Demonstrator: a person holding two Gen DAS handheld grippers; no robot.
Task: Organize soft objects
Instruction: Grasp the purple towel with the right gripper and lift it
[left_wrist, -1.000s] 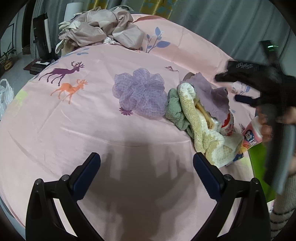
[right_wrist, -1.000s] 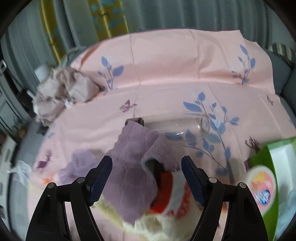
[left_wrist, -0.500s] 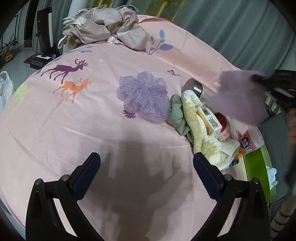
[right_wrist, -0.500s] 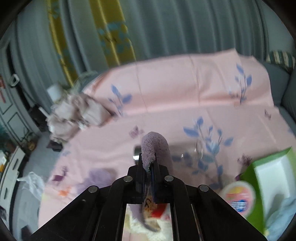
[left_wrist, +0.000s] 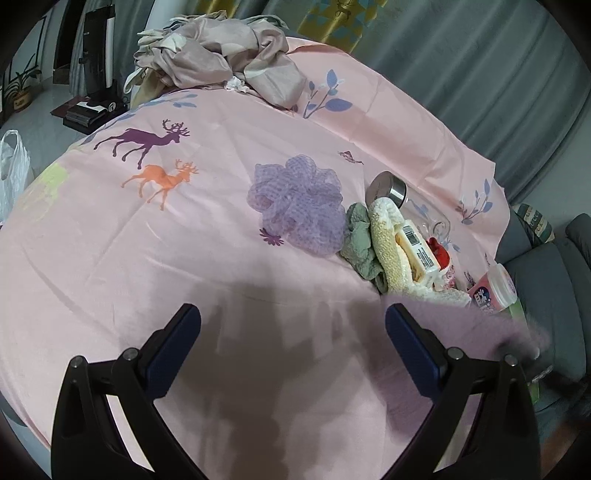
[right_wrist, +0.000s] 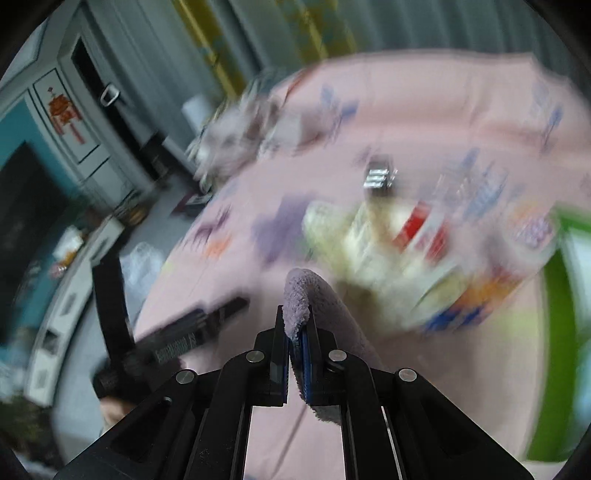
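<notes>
So the right gripper (right_wrist: 294, 354) has just clamped down on the lilac towel (right_wrist: 299, 299) and pulled it off the pile. A second ago the jaws were wide with that towel draped on top of the heap; now they're pinched tight on a fold of it, and it sits in the air closer to me than the pile, over the pink sheet (left_wrist: 184, 236). The right wrist view is smeared with blur, so the hand looks to be mid-swing. In the left wrist view the towel shows as a fuzzy purple mass at lower right, just past the left gripper (left_wrist: 293, 336), which hangs released and empty over bare sheet, nothing between its jaws.

My read: one soft thing is separated, the rest still needs sorting.

The towel looks thick and fleecy, and it flops over the fingertips in a limp hump with the rest trailing down.

Further out, the pile: a cream towel (left_wrist: 388, 243) wrapped around a barcoded tube (left_wrist: 417, 247), with a sage-green cloth (left_wrist: 360, 240) touching its left. Just left of that, a purple mesh bath pouf (left_wrist: 299, 206). Behind the pile lies a metal-lidded glass jar (left_wrist: 388, 186). Far beyond the pile, a heap of crumpled beige fabric (left_wrist: 221, 66).
</notes>
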